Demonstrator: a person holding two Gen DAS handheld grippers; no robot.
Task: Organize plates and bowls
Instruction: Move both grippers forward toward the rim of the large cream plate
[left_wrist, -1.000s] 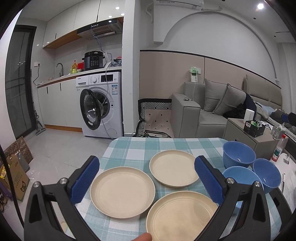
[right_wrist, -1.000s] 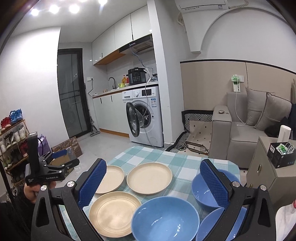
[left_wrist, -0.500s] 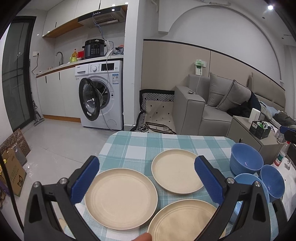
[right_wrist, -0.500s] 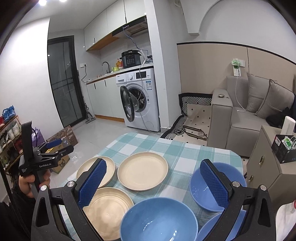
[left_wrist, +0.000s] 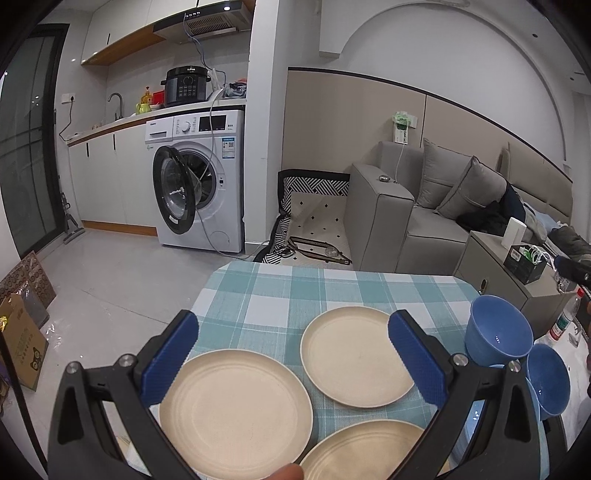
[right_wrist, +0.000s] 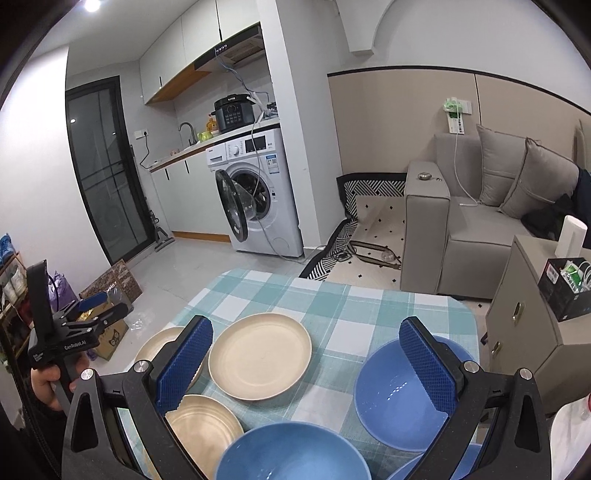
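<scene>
Three cream plates lie flat and apart on the checked cloth: one at lower left (left_wrist: 236, 410), one at centre (left_wrist: 354, 356), one at the bottom edge (left_wrist: 369, 450). Three blue bowls (left_wrist: 496, 334) stand upright, clustered at right.

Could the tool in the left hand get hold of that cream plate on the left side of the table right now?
Probably yes. The left tool is open above the left cream plate, and nothing lies on the plate or between them. The neighbouring plates sit apart from it.
</scene>
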